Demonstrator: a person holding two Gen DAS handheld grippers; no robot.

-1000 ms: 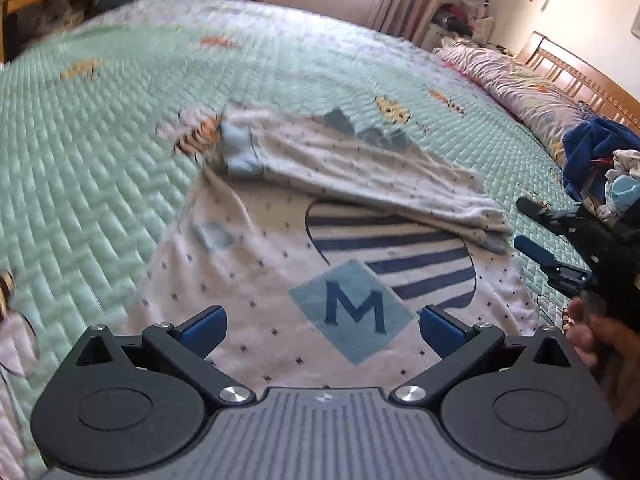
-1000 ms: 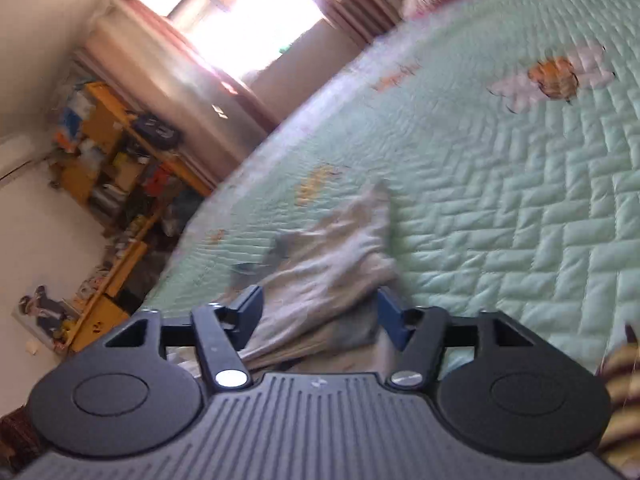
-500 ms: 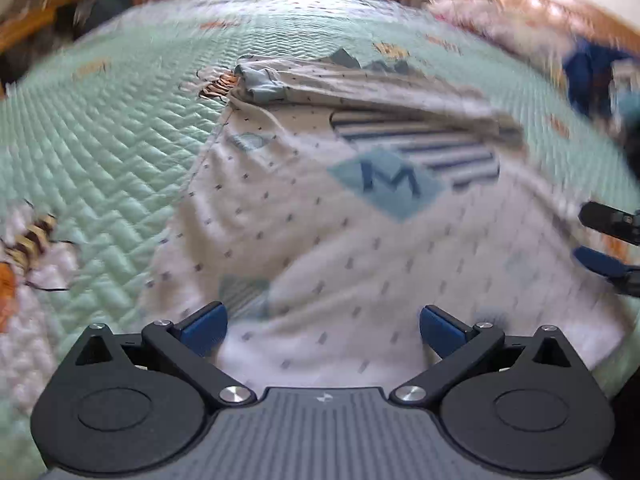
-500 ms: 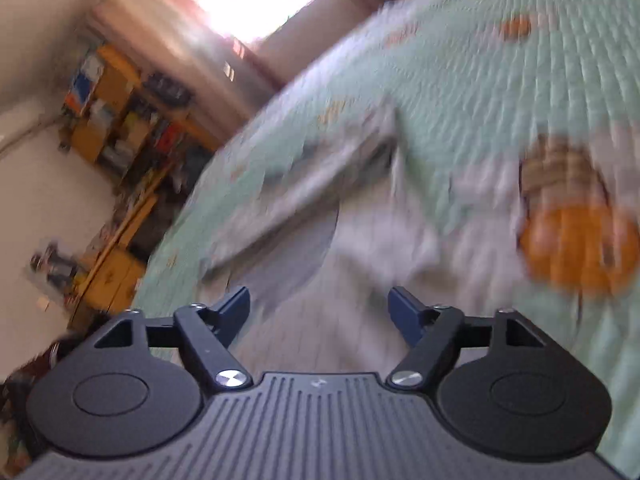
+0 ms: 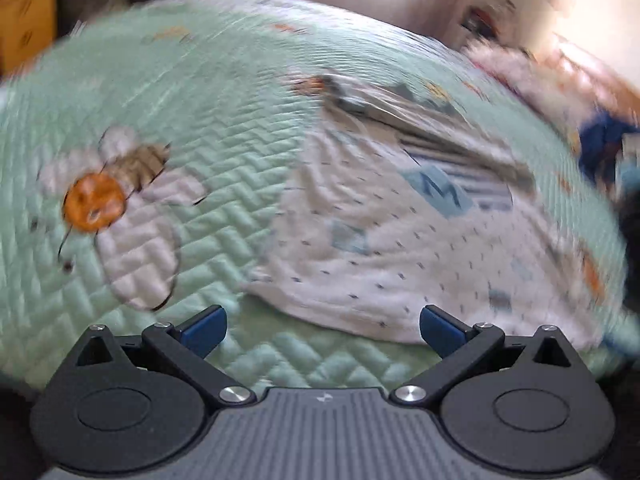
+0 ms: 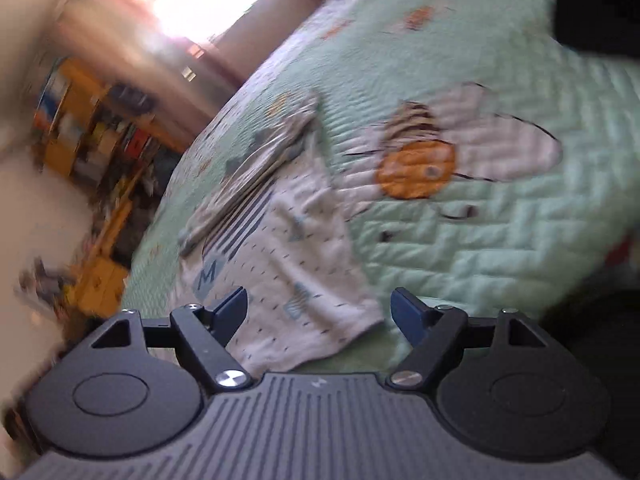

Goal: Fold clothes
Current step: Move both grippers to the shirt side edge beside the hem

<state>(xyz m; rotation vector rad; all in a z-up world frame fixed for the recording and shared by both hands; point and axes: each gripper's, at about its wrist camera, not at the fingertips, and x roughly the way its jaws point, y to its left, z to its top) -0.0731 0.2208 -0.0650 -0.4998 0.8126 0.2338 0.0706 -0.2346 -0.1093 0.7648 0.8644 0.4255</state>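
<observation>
A white dotted garment [image 5: 400, 248] with a striped patch and a blue "M" lies flat on the green quilted bed [image 5: 224, 128], its far sleeve folded across the top. My left gripper [image 5: 322, 330] is open above the bare quilt, just short of the garment's near hem. In the right wrist view the same garment [image 6: 288, 264] runs away to the upper left. My right gripper [image 6: 320, 312] is open over its near corner, and the pads are not pressing the cloth.
An orange bee picture [image 5: 108, 204] is sewn on the quilt left of the garment. Pillows [image 5: 516, 72] and a dark blue cloth heap [image 5: 600, 148] lie at the far right. Yellow shelves [image 6: 80, 120] stand beyond the bed.
Both grippers have drawn back toward the near edge of the bed, from over the garment's chest to its hem. The right jaws stand wider than at first. The garment lies still.
</observation>
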